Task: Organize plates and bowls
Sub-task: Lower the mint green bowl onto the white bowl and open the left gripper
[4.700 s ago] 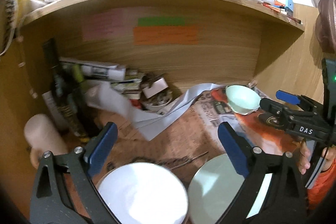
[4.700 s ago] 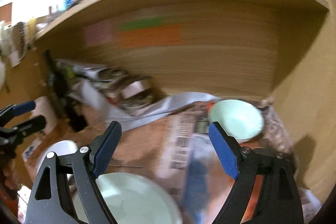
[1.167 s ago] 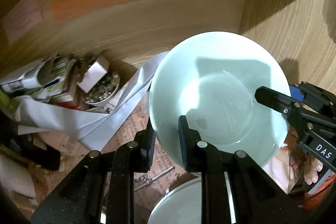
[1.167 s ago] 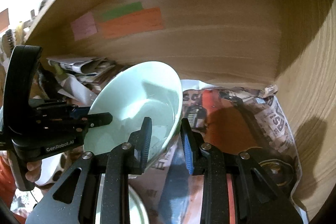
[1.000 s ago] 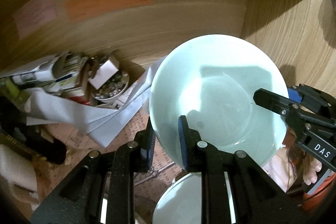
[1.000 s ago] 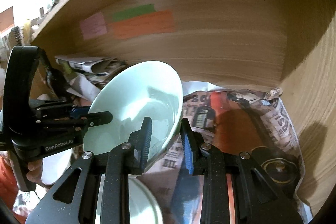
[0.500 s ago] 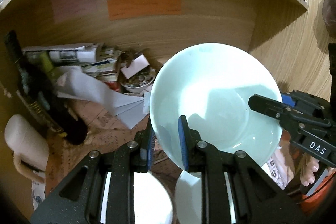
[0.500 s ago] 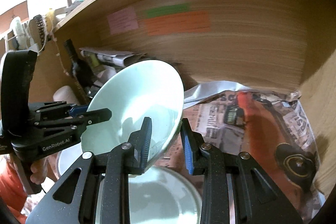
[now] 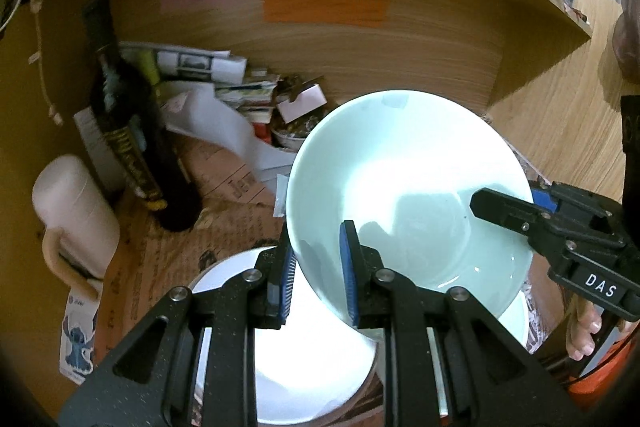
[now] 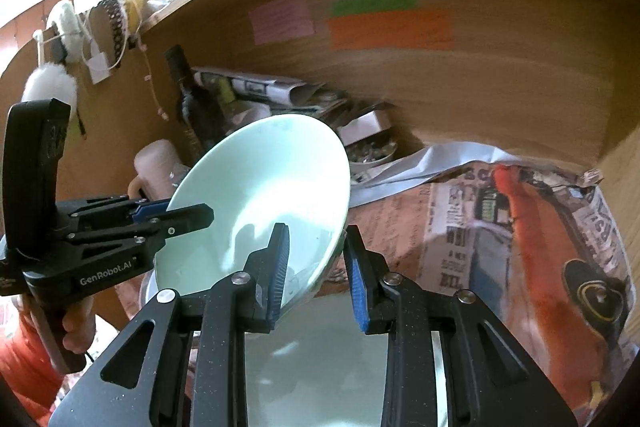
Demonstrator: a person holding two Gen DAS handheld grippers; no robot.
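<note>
A pale mint bowl (image 9: 408,187) is held in the air between both grippers; it also shows in the right wrist view (image 10: 260,203). My left gripper (image 9: 316,275) is shut on its near left rim. My right gripper (image 10: 316,267) is shut on its right rim, and shows in the left wrist view at the bowl's right side (image 9: 516,219). Below the bowl sit a white plate (image 9: 304,355) on the left and a pale green plate (image 10: 340,367) on the right.
A wooden shelf nook with a back wall (image 9: 420,39) and newspaper lining (image 10: 520,227). A dark bottle (image 9: 132,131), a cream mug (image 9: 72,211), stacked papers (image 9: 208,67) and a small dish of bits (image 10: 368,151) crowd the back left.
Both grippers have carried the bowl back and to the left from the right rear corner, and now hold it above the two plates. Both grips are unchanged.
</note>
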